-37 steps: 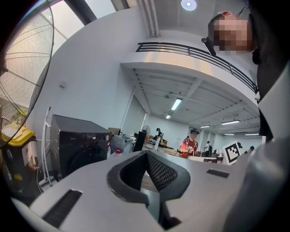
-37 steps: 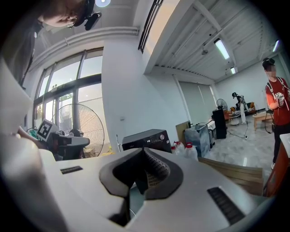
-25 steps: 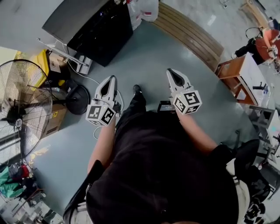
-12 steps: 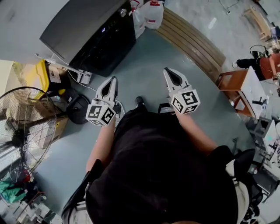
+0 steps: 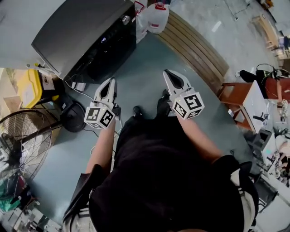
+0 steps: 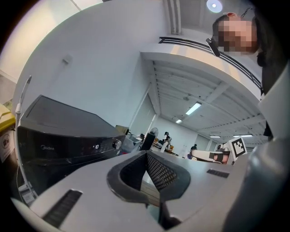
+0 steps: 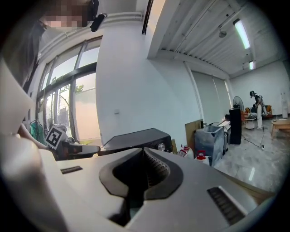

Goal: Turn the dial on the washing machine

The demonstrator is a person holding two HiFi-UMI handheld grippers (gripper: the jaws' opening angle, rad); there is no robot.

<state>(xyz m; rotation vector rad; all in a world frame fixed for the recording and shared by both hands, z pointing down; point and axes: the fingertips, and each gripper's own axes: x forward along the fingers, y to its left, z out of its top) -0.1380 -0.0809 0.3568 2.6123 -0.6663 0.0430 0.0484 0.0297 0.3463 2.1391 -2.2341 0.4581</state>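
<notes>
We face the dark grey, black-fronted washing machine (image 5: 68, 31) from well back. Its small round silver dial (image 5: 125, 19) sits at the right end of the control strip, near the white plastic jugs with red caps (image 5: 156, 11) that stand just beside that corner. Our left gripper (image 5: 110, 84) and right gripper (image 5: 168, 74) both hang in the air over the grey-green floor (image 5: 149, 54), pointing toward the machine and well apart from it. Each has its fingers clenched together with nothing between them. We judge the step in hand to be the approach, and the right gripper looks the better placed: in the right gripper view the dial already lies just beside the line of its closed tips. To do this well, we should carry that gripper straight at the dial and spread its jaws wider than the knob before arriving. We then set one pad on each side of the rim, close firmly, and roll about the dial's own axis without shoving sideways. We should keep the left gripper clear and stay off the jugs.
</notes>
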